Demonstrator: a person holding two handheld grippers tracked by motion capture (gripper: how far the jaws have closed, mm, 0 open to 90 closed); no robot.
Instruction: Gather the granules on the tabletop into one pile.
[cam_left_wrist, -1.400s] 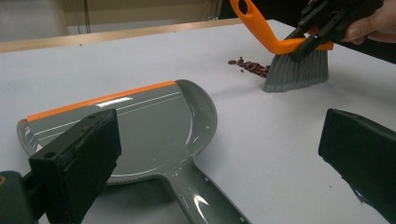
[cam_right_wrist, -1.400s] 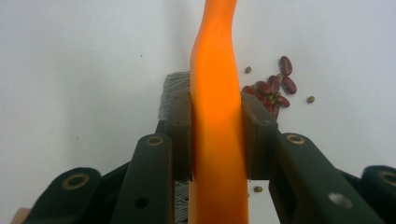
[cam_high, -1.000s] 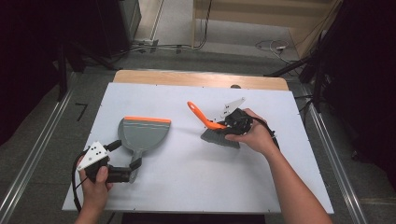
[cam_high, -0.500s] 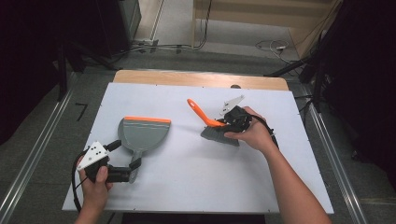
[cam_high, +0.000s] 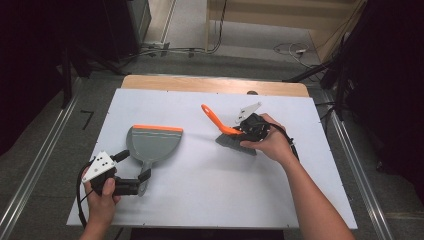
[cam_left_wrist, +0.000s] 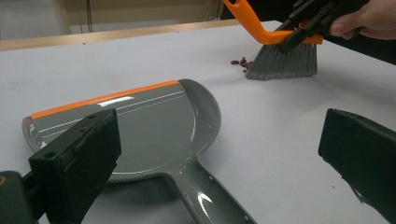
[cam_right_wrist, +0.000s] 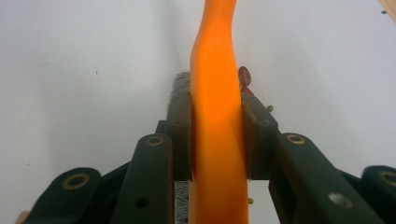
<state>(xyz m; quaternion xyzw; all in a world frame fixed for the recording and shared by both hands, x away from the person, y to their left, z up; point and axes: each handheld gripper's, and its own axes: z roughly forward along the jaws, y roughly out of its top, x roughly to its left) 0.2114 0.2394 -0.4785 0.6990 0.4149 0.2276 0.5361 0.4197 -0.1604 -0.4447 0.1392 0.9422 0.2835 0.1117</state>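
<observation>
We've got a small brush (cam_high: 227, 134) with grey bristles down on the white worktop (cam_high: 210, 200) and its orange handle angled up, red beans (cam_left_wrist: 240, 61) touching the bristles. The grey, orange-lipped dustpan (cam_high: 152, 145) lies flat nearby.

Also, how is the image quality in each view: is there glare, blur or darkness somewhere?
High view: the table is evenly lit, the surroundings dark. Left gripper view: glare streaks on the dustpan; its near jaws look soft. Right gripper view: the brush handle is close, blurred and bright.
</observation>
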